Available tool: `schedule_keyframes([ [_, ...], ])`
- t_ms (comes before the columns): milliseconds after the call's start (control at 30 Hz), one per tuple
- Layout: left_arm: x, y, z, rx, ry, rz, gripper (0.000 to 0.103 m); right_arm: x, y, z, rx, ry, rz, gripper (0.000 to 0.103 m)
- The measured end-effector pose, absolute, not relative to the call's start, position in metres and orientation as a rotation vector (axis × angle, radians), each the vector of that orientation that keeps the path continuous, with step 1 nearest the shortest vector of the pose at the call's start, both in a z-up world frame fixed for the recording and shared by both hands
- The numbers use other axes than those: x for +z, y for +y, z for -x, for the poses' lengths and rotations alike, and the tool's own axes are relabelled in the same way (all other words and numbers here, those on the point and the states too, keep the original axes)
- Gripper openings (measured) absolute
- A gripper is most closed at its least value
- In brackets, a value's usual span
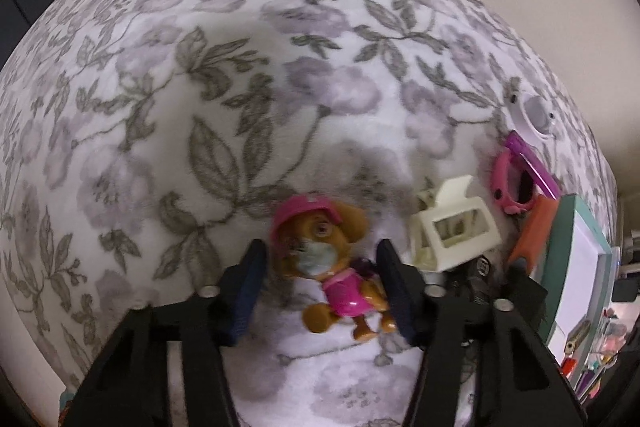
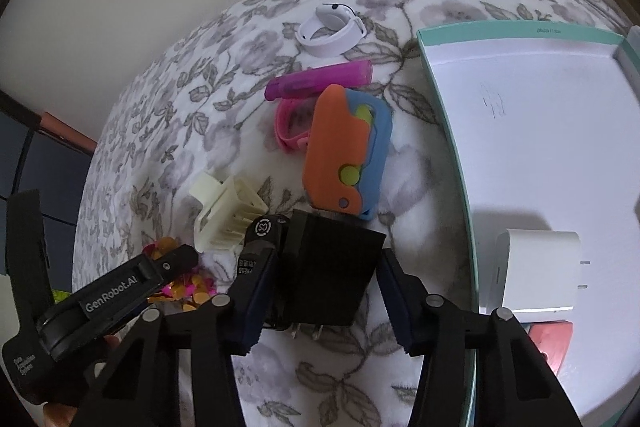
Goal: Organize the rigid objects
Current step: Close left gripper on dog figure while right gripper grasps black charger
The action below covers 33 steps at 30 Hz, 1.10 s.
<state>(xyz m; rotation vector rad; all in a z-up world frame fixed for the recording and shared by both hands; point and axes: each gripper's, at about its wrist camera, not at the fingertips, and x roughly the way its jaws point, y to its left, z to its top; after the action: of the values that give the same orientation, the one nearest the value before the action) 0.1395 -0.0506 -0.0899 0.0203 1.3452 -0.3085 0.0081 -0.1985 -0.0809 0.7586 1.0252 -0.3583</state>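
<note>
Left wrist view first: the left gripper [image 1: 320, 287] is straddling a hard plastic pup figurine [image 1: 332, 267], brown with a glossy pink cap and vest, lying on a fuzzy floral bedspread [image 1: 160, 107]. The fingers [image 1: 250, 291] sit on either side of it. The right-hand pad looks about touching the toy's arm, but there's a sliver of blanket showing on the other side, so I'd say they're partly closed and not clamped yet. Blur makes it hard to be sure.

Right wrist view: the right gripper [image 2: 316, 299] has a matte black power adapter [image 2: 328, 271] between its fingers, boxy, with metal prongs poking toward the camera. One pad seems against the adapter's side, the other stands just off it, so same deal, closing in but not gripping.

So this looks like the grab step for both hands. Next move, I reckon: finish the squeeze, lift, and carry to the teal-rimmed box lid [image 2: 448, 131] on the right, where a white charger cube [image 2: 536, 271] already sits.

Further out, still waiting on the bedspread: a cream ribbed plastic clip thing [image 2: 224, 215], an orange-and-blue chunky toy [image 2: 344, 151] with lime buttons, a pink rubbery band [image 2: 288, 131], a translucent purple tube [image 2: 320, 79], and a smooth white band [image 2: 332, 31] farthest back.
</note>
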Motion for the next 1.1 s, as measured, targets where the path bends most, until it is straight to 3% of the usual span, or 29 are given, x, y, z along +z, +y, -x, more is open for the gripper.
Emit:
schedule_keyframes([
  [467,-0.088,-0.051,-0.135,-0.334,1.347,-0.040,0.048,-0.070,-0.204,0.011,-0.341,0.990,-0.839,0.053],
  [1100,-0.026,-0.039,-0.106,-0.424,1.165,-0.014,0.046,-0.034,-0.207,0.034,-0.342,0.920,-0.830,0.053],
])
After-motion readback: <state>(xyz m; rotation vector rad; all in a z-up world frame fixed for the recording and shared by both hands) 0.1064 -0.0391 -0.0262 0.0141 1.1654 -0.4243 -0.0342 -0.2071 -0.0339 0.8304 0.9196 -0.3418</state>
